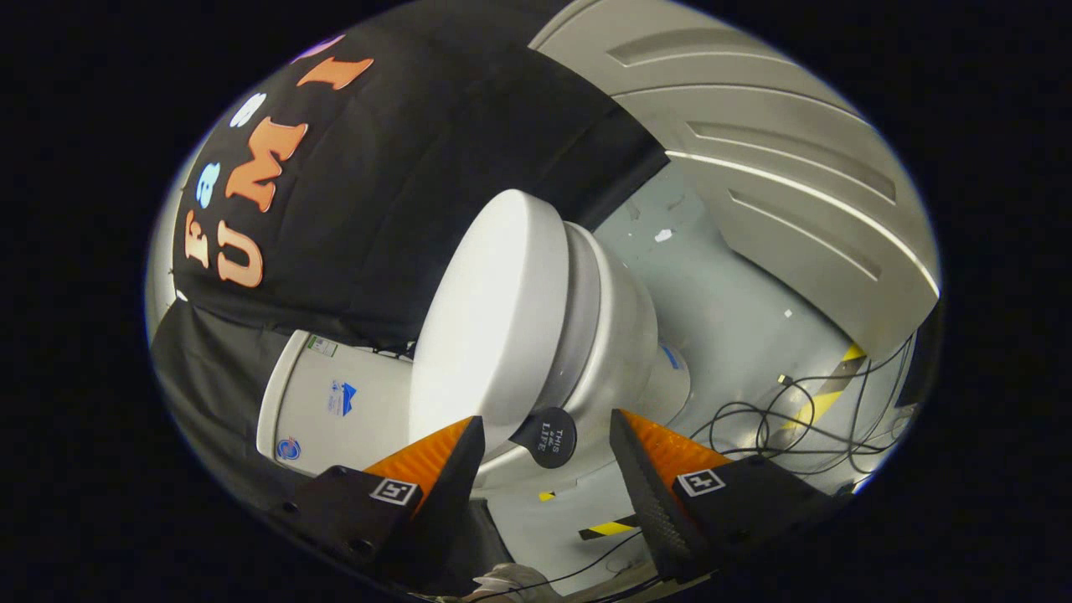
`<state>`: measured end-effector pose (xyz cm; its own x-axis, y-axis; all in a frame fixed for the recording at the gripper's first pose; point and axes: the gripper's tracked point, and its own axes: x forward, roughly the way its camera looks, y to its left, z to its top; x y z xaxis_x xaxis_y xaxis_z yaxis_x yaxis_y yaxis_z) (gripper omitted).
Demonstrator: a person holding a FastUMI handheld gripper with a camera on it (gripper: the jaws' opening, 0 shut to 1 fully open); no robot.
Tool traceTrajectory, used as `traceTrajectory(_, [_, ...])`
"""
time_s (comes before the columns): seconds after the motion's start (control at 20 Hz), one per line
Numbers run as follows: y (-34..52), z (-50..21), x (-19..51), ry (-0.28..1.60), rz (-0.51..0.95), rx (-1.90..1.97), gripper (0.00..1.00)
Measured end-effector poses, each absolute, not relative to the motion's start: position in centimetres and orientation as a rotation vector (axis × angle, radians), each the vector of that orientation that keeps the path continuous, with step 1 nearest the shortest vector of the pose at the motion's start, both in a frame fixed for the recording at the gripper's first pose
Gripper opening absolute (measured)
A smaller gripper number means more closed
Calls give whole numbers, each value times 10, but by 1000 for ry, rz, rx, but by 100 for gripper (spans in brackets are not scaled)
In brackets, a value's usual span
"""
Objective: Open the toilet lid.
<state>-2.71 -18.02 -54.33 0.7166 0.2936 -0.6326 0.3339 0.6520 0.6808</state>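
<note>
1. Grey floor [737,318], loose cables [804,419], striped tape [825,398].
2. Toilet [620,335] with lid [481,327] down, cistern [335,402] behind.
3. Gripper [544,444] wide open, empty; round black tab [548,435] on lid edge sits between fingers.

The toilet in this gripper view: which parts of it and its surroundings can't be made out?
- Toilet bowl interior: covered by the toilet lid.
- Black round tab on the lid's front edge, between the open gripper fingers: how it is attached is too small to tell.
- Tank: one end runs behind the black cloth.
- Cables on the floor: their ends are cut off.
</note>
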Motion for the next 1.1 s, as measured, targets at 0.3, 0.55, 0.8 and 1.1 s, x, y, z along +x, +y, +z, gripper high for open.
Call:
traceTrajectory(0.3, [-173,-554,-19,825,-12,1045,72])
traceTrajectory(0.55, [-169,-554,-16,826,-10,1045,45])
traceTrajectory(0.8, [-176,-551,-18,807,-42,1139,18])
traceTrajectory(1.1, [-168,-544,-18,818,-79,1110,8])
